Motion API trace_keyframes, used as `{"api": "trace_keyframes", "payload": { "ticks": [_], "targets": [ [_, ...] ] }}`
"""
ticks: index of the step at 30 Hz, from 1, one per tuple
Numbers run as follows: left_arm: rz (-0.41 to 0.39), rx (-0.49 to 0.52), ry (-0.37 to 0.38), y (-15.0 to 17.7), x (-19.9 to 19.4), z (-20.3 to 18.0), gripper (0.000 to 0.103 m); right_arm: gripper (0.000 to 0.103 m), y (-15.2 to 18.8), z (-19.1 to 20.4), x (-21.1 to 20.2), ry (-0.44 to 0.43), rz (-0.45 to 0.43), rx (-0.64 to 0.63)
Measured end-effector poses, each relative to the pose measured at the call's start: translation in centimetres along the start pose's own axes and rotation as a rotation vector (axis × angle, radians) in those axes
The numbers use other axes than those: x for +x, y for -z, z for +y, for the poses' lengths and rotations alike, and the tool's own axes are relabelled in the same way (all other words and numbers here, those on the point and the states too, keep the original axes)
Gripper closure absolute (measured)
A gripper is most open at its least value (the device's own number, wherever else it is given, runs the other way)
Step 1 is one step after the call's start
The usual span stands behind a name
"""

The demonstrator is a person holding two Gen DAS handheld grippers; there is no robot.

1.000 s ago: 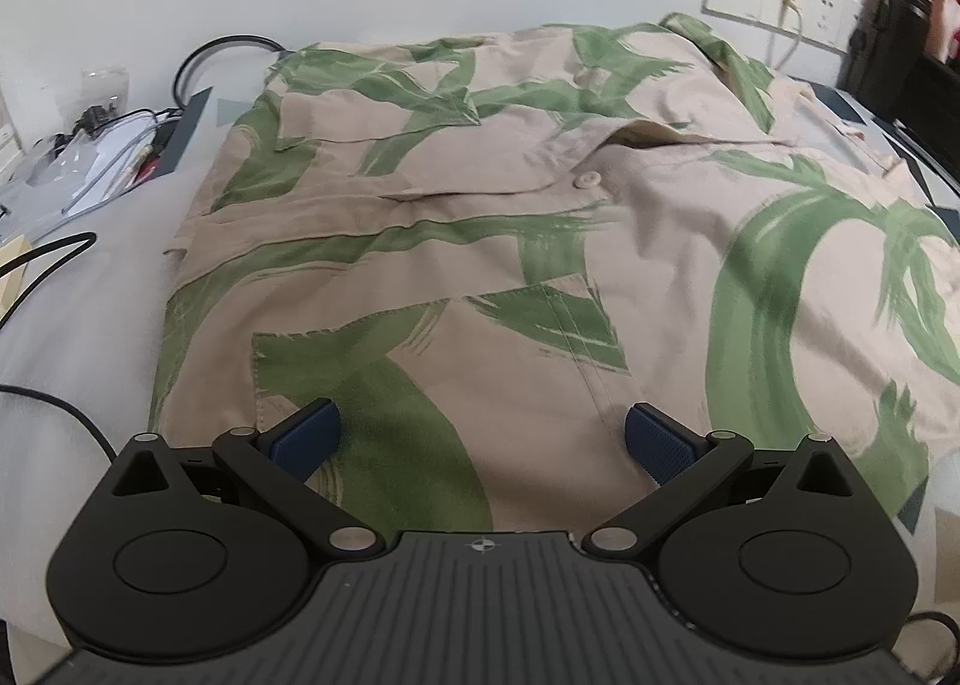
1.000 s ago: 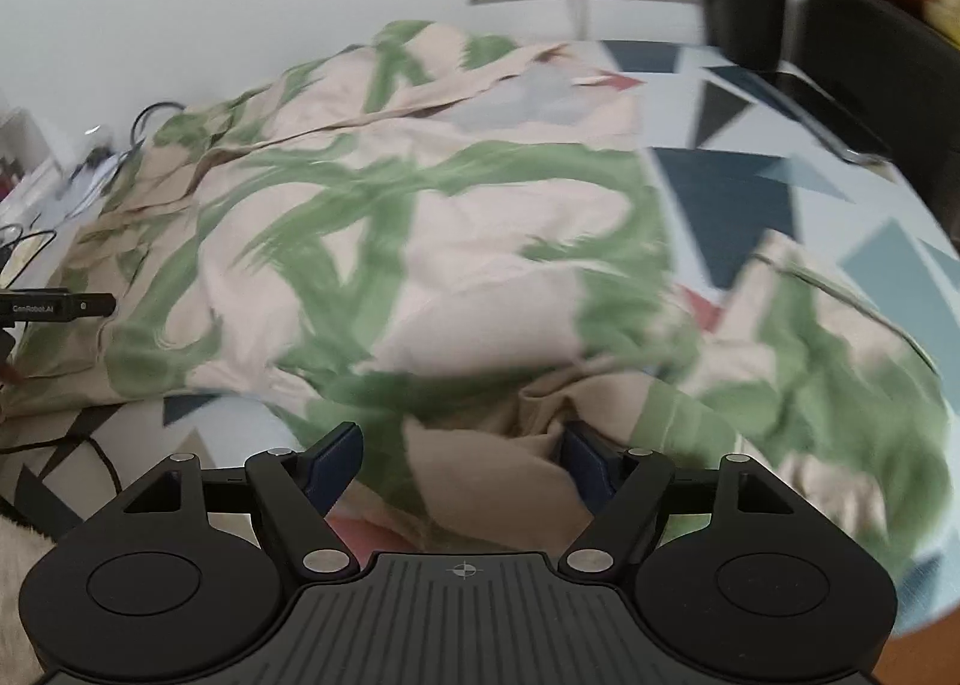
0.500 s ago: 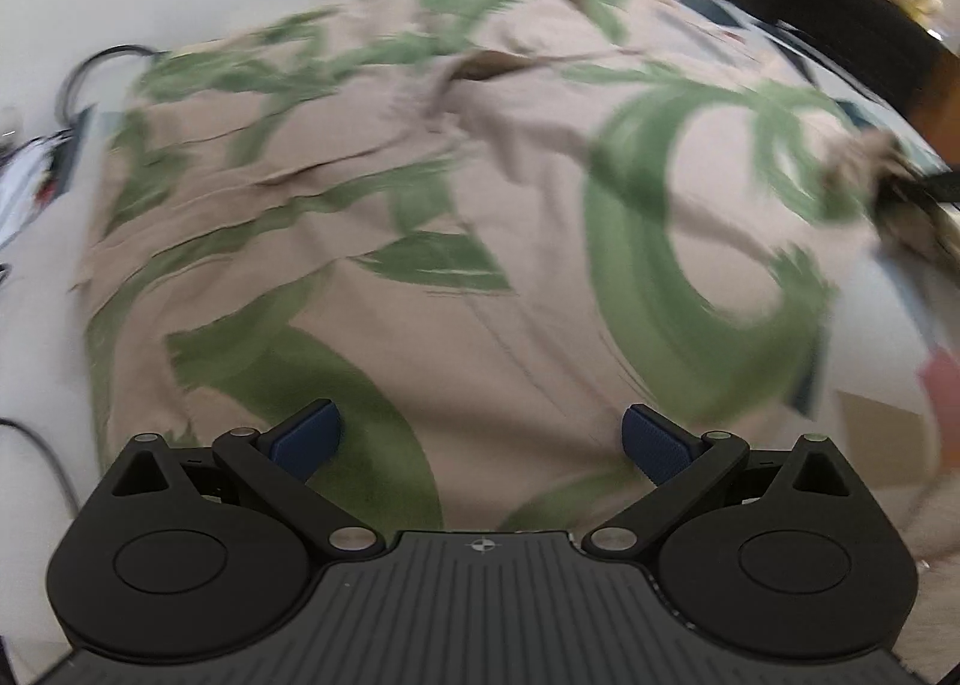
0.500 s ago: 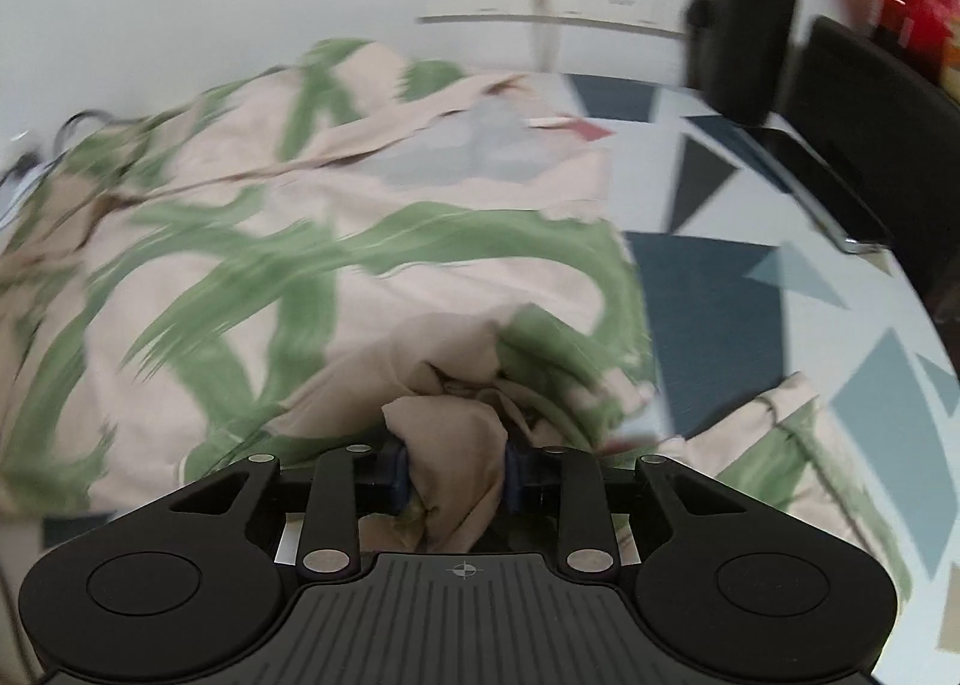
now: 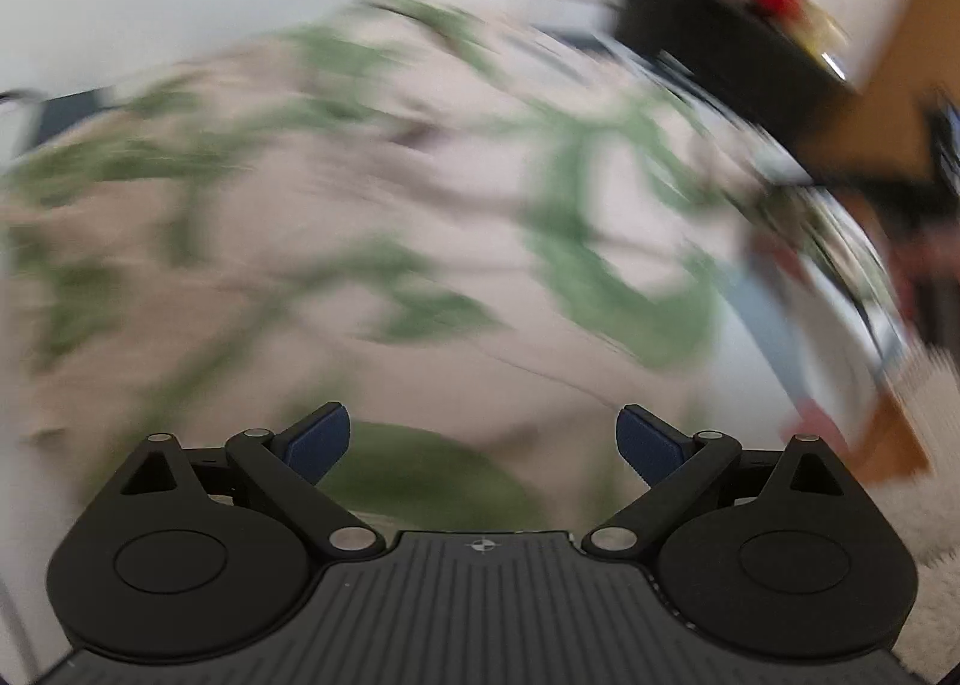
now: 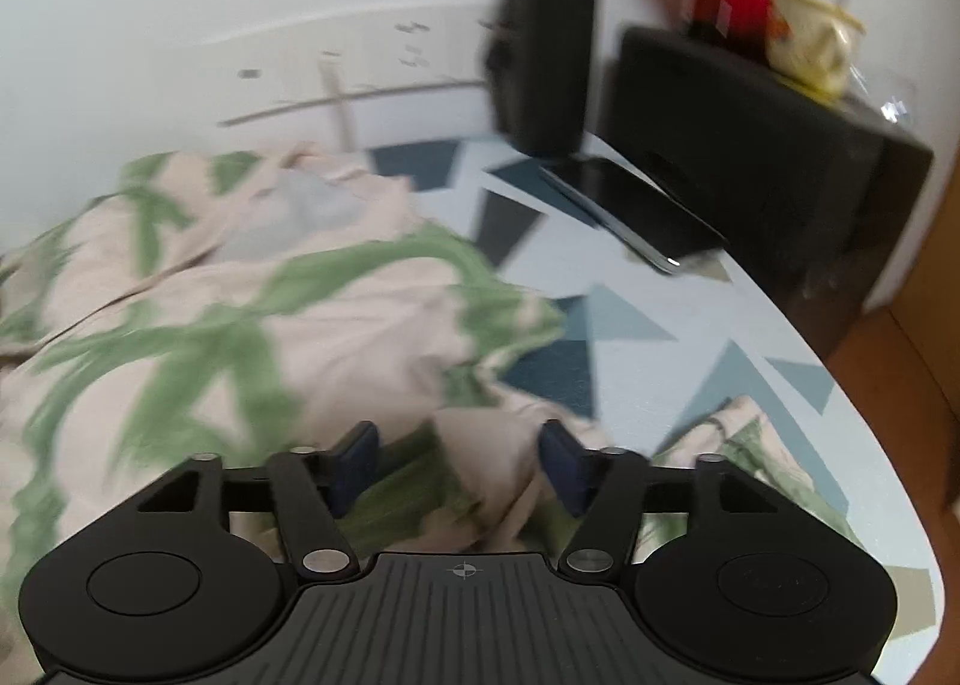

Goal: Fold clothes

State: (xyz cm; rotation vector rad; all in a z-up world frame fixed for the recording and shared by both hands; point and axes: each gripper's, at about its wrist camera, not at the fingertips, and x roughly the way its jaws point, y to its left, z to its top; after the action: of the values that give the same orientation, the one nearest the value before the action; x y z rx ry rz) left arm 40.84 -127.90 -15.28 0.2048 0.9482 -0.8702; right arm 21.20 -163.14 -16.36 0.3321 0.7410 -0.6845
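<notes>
Beige-and-green shirt (image 6: pixel 252 325) spread on the patterned table (image 6: pixel 690 361), left of the black bottle (image 6: pixel 549 36) (blurred). Left gripper (image 5: pixel 483 439) wide, empty; right gripper (image 6: pixel 459 466) opening, a shirt fold between its pads, unpressed.

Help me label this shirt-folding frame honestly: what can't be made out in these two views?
- Left wrist view: the shirt is smeared by motion blur; folds, buttons and edges unreadable.
- Left wrist view: items at the right edge are only streaks.
- Right wrist view: the right tool is opening; cloth lies between its pads, contact unclear.
- Right wrist view: the wall sockets are blurred.
</notes>
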Motion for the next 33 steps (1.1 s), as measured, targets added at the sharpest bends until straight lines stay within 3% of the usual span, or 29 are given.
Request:
{"api": "trace_keyframes", "payload": {
  "ticks": [5,8,11,13,14,16,17,19,21,23,28,31,33],
  "targets": [
    [-0.065,-0.142,-0.196,-1.1,-0.5,8.4,0.007,0.042,1.9,4.2,-1.5,-0.130,0.034,-0.086],
    [-0.037,-0.098,-0.255,-1.9,1.3,10.5,0.008,0.040,2.4,7.7,-1.5,-0.175,0.060,-0.146],
    [0.002,-0.024,-0.276,-2.0,3.7,10.2,0.010,0.033,2.7,11.3,-1.1,-0.217,0.084,-0.214],
    [-0.011,0.019,-0.283,-1.9,3.8,9.3,0.014,0.033,2.9,13.2,-0.8,-0.237,0.100,-0.259],
    [-0.015,0.025,-0.273,-1.8,3.7,9.1,0.017,0.035,3.0,13.9,-0.6,-0.245,0.108,-0.281],
    [-0.017,0.021,-0.241,-1.7,3.3,8.8,0.043,0.041,3.3,14.6,-0.2,-0.252,0.124,-0.305],
    [-0.016,0.020,-0.237,-1.7,3.2,8.6,0.048,0.045,3.4,14.8,-0.1,-0.252,0.131,-0.314],
    [-0.004,0.033,-0.228,-1.6,2.9,8.0,0.071,0.062,3.3,14.9,-0.2,-0.250,0.127,-0.339],
    [0.015,0.041,-0.207,-1.5,2.9,7.3,0.082,0.091,2.9,14.2,-0.3,-0.254,0.133,-0.353],
    [0.035,0.053,-0.181,-1.4,2.8,6.5,0.083,0.100,2.5,13.0,0.1,-0.252,0.144,-0.331],
    [0.095,0.145,-0.058,-0.4,3.0,1.9,0.085,0.100,1.8,10.8,1.0,-0.166,0.107,-0.331],
    [0.135,0.172,0.081,0.1,3.7,-2.0,0.085,0.100,0.4,8.7,2.2,-0.087,0.082,-0.310],
    [0.157,0.203,0.173,0.5,4.5,-5.1,0.085,0.099,-0.8,6.8,3.4,0.023,0.060,-0.276]
  ]
}}
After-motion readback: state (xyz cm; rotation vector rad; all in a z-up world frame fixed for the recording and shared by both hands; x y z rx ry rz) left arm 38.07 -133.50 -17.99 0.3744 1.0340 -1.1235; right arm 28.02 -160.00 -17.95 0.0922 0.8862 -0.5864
